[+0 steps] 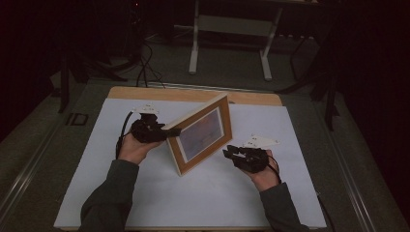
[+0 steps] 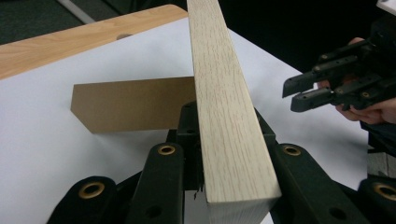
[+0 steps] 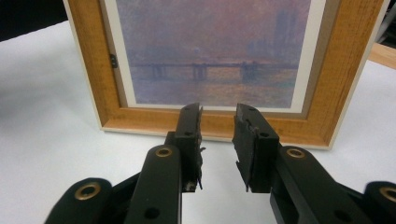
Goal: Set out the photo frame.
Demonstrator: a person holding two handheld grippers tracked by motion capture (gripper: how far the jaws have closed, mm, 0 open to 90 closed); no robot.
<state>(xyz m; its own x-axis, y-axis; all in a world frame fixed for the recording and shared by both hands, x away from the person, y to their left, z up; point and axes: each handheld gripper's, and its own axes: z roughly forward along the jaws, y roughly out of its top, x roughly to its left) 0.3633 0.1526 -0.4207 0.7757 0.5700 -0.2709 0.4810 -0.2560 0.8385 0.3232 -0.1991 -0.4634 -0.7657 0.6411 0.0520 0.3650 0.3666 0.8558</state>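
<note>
A: What do the left tongs (image 1: 170,131) hold?

B: They pinch the pale wooden edge of the picture frame (image 1: 203,133). In the left gripper view that edge runs up the middle of the picture between the two black jaws, which press on it from both sides.

A: And the right tongs (image 1: 231,152)?

B: Parted, with nothing between them. In the right gripper view the jaws rise from the bottom centre with a clear gap, pointing at the lower rail of the frame without touching it. In the high view they hover right of centre, just beside the frame's lower right corner.

A: Where does the frame stand?

B: At the centre of the high view, upright on its lower edge on the white sheet (image 1: 145,193) that covers the table (image 1: 251,98), leaning back a little. Its painting, a hazy bridge in purple and orange, faces the lower right of the picture.

A: Anything behind it?

B: A brown stand flap (image 2: 130,109) juts from the back, at middle left in the left gripper view, its lower edge on the sheet. A white table frame (image 1: 232,29) stands on the floor at the top of the high view, well apart.
</note>
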